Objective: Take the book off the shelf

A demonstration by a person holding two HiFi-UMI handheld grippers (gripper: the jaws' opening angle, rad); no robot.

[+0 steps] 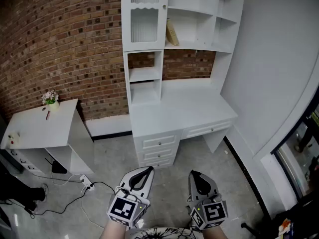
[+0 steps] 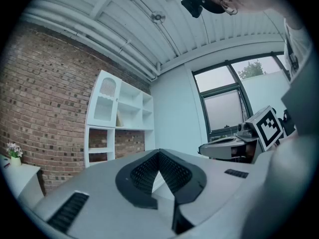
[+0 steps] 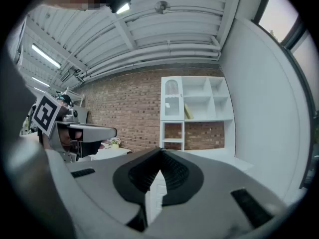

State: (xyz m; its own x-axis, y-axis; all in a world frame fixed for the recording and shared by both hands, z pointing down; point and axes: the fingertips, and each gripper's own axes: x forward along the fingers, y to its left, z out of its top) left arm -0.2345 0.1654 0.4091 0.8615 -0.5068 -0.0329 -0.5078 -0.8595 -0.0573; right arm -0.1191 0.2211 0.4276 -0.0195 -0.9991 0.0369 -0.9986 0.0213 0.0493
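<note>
A tan book (image 1: 172, 33) leans tilted in a middle cubby of the white shelf unit (image 1: 179, 19) above the desk (image 1: 174, 111). The book (image 3: 188, 111) shows small and far off in the right gripper view, and also as the book (image 2: 119, 118) in the left gripper view. Both grippers hang low over the floor, well short of the desk. My left gripper (image 1: 148, 170) is shut and holds nothing. My right gripper (image 1: 193, 174) is shut too, with nothing in it. Their tips (image 2: 158, 152) (image 3: 160, 151) meet at a point.
A brick wall (image 1: 65, 44) runs behind the furniture. A small white side table (image 1: 40, 126) with a flower pot (image 1: 50, 99) stands at left, with a power strip and cables (image 1: 87, 183) on the floor. A white wall (image 1: 269, 59) and window lie to the right.
</note>
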